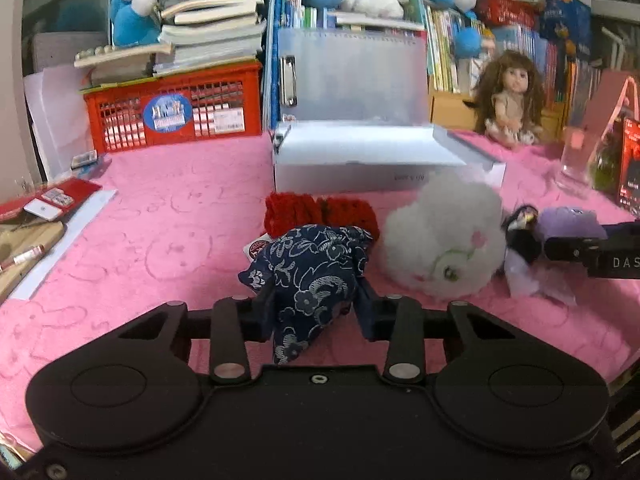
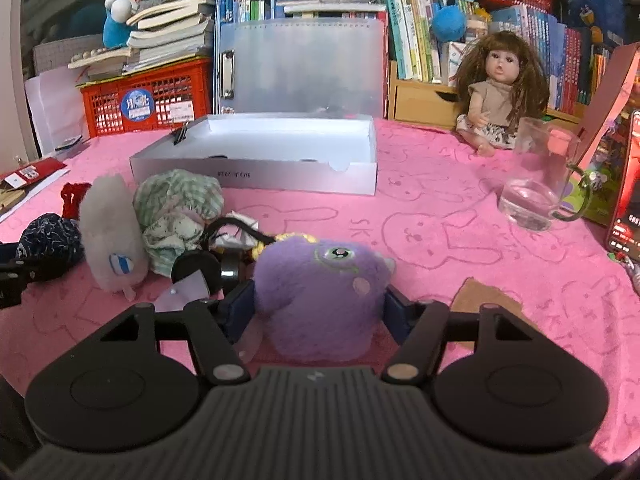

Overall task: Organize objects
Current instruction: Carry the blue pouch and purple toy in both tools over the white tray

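A dark blue floral cloth pouch (image 1: 312,268) sits between the fingers of my left gripper (image 1: 316,300), whose pads press on its sides just above the pink cloth. A purple plush toy (image 2: 320,280) fills my right gripper (image 2: 320,304), and both pads touch its flanks. In the left wrist view that purple plush toy (image 1: 568,220) shows at the far right. Between the two lie a white fluffy plush (image 1: 440,240), a red knitted piece (image 1: 316,210) and a green checked cloth toy (image 2: 176,208). An open white box (image 2: 256,172) stands behind them.
A pink cloth (image 2: 440,240) covers the table. A glass mug (image 2: 540,184), a doll (image 2: 496,92) and a red carton (image 2: 624,184) stand at the right. A red crate (image 1: 176,108) with books is back left. A brown card scrap (image 2: 488,304) lies near my right gripper.
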The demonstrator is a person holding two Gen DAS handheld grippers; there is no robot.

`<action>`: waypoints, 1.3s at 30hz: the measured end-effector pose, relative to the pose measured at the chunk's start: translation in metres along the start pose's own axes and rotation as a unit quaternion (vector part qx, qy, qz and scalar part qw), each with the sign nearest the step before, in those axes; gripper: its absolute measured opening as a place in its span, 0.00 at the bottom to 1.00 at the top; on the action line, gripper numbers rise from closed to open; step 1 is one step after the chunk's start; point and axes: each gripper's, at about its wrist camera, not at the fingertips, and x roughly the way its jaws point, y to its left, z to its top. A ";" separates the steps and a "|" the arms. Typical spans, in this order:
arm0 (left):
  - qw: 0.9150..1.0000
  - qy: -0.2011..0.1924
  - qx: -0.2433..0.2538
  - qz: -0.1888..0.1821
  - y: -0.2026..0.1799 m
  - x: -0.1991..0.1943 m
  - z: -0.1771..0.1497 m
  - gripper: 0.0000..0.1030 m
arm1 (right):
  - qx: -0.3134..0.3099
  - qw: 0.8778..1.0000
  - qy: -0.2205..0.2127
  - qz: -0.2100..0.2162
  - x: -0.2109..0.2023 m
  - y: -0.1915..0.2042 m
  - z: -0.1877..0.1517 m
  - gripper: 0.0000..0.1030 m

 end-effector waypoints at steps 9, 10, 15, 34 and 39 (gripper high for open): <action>0.999 -0.043 0.003 -0.001 0.001 -0.012 0.032 0.35 | 0.007 1.000 -0.020 -0.004 -0.006 -0.008 0.019 0.66; 0.999 -0.046 0.002 -0.002 0.002 -0.011 0.037 0.35 | 0.007 1.000 -0.021 -0.003 -0.005 -0.009 0.022 0.66; 0.999 -0.052 -0.003 -0.011 0.006 -0.001 0.065 0.35 | 0.010 1.000 -0.028 0.000 -0.001 -0.013 0.041 0.66; 0.999 -0.024 -0.027 -0.037 0.002 0.097 0.159 0.35 | 0.061 0.997 -0.009 0.048 0.063 -0.037 0.129 0.66; 0.999 -0.008 -0.022 -0.032 -0.003 0.130 0.169 0.35 | 0.088 0.995 0.010 0.055 0.094 -0.045 0.142 0.66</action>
